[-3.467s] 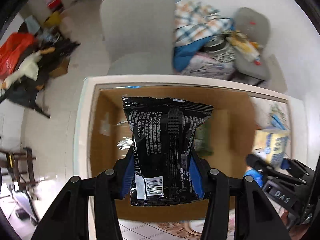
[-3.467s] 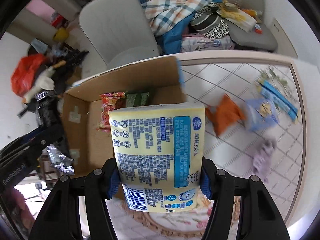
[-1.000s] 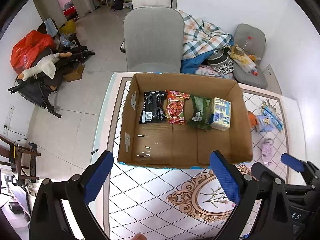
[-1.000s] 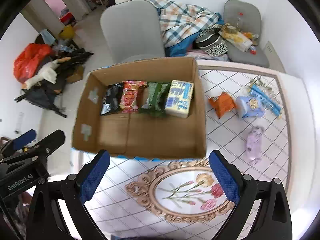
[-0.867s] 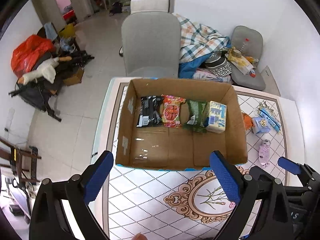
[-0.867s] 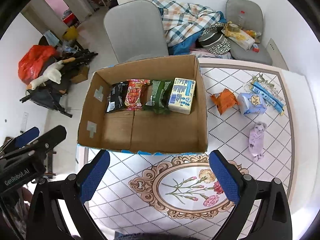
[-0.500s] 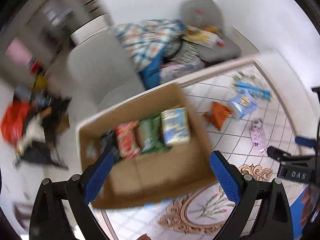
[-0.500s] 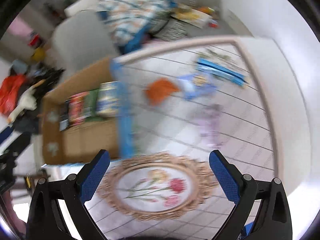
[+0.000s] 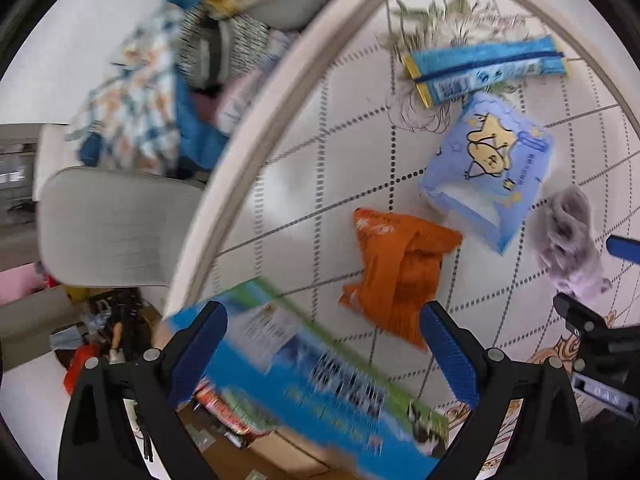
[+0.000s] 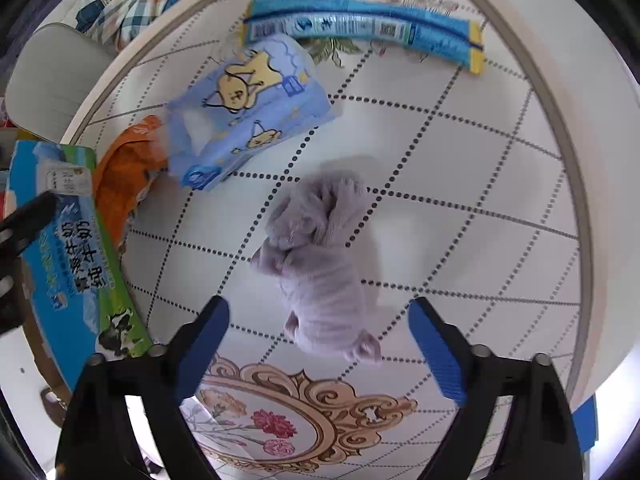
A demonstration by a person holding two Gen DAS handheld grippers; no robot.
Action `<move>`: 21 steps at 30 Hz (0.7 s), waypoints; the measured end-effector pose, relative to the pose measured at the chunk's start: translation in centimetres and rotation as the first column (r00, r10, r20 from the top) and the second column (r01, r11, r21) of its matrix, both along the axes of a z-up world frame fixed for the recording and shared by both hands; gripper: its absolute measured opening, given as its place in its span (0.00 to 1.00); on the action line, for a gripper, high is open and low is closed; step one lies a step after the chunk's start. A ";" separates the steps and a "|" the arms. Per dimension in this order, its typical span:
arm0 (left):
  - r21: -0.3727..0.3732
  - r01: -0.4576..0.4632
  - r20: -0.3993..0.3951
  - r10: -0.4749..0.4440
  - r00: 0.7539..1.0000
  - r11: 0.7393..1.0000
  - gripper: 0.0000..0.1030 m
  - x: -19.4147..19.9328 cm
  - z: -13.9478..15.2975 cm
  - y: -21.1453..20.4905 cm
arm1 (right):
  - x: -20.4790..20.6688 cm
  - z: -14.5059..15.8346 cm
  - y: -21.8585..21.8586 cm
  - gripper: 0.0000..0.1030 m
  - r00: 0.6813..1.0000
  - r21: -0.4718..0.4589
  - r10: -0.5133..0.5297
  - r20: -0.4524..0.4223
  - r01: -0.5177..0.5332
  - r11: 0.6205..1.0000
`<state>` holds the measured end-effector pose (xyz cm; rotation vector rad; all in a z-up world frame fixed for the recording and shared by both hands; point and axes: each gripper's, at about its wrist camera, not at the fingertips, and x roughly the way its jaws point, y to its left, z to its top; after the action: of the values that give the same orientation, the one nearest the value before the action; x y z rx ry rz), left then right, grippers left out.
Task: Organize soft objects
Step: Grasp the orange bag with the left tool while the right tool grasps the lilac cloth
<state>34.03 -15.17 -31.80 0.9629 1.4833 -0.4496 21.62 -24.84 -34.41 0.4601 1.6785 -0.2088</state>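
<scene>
My right gripper [image 10: 320, 332] points down at a crumpled lilac cloth [image 10: 320, 248] on the tiled table. Its jaws are closing, the cloth's near end lies between them, and the blue pads do not touch it. My left gripper [image 9: 324, 348] hangs open and holds nothing, above the box's printed flap [image 9: 320, 384], with an orange packet [image 9: 400, 268] just ahead of its fingertips. A light blue tissue pack [image 10: 248, 112] leans over the orange packet [image 10: 128, 176]. The lilac cloth [image 9: 568, 248] also shows at the right of the left wrist view.
A long blue packet [image 10: 360, 28] lies near the table's far rim [image 10: 572, 152]. The cardboard box, with its blue-green flap [image 10: 72, 248], stands to the left, snack packets inside [image 9: 224, 408]. A grey chair [image 9: 112, 228] and heaped clothes [image 9: 132, 100] lie beyond the table.
Both grippers swung right from above the box and dropped low over the table's loose items. The right jaws have narrowed around the lilac cloth. The black packet and yellow pack held earlier lie in the box.
</scene>
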 end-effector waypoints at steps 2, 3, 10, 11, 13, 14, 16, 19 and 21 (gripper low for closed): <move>0.005 -0.019 -0.047 0.019 0.999 1.000 0.88 0.9 -1.8 -0.2 | 0.2 -0.7 -0.3 0.74 1.000 0.011 -0.002 -0.011 0.002 1.000; 0.002 -0.029 -0.076 0.029 0.997 1.000 0.85 1.1 -2.5 -0.3 | 0.2 -1.1 -0.6 0.65 1.000 0.016 -0.004 -0.018 0.004 1.000; -0.020 -0.139 -0.216 0.132 0.967 0.990 0.49 1.6 -5.6 -0.5 | 0.3 -2.7 -1.0 0.50 0.999 0.047 -0.002 -0.047 0.004 0.999; -0.025 -0.138 -0.213 0.129 0.968 0.990 0.48 1.3 -5.6 -0.5 | 0.4 -2.7 -1.0 0.46 0.999 0.047 0.003 -0.045 -0.001 0.999; -0.031 -0.147 -0.216 0.137 0.967 0.989 0.42 0.8 -5.5 -0.2 | 0.4 -2.7 -1.0 0.44 0.999 0.043 0.006 -0.047 -0.004 0.999; -0.041 -0.170 -0.220 0.157 0.963 0.985 0.42 0.7 -5.2 0.1 | 0.4 -2.7 -1.1 0.43 0.999 0.040 0.004 -0.046 -0.002 0.999; -0.064 -0.206 -0.228 0.186 0.956 0.977 0.40 0.4 -4.8 0.5 | 0.3 -2.6 -1.0 0.42 0.999 0.038 0.004 -0.046 -0.003 0.999; -0.112 -0.276 -0.225 0.246 0.943 0.954 0.40 0.1 -3.3 1.5 | 0.0 -1.9 -1.2 0.41 1.000 0.024 0.000 -0.028 0.000 1.000; -0.152 -0.334 -0.226 0.297 0.928 0.930 0.40 -0.1 -2.1 2.4 | -0.3 -1.1 -1.1 0.40 1.000 0.039 -0.012 -0.012 0.013 0.999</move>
<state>33.92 -12.77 -33.85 0.5255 1.7093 -0.4488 21.29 -25.90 -35.48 0.4996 1.6941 -0.1881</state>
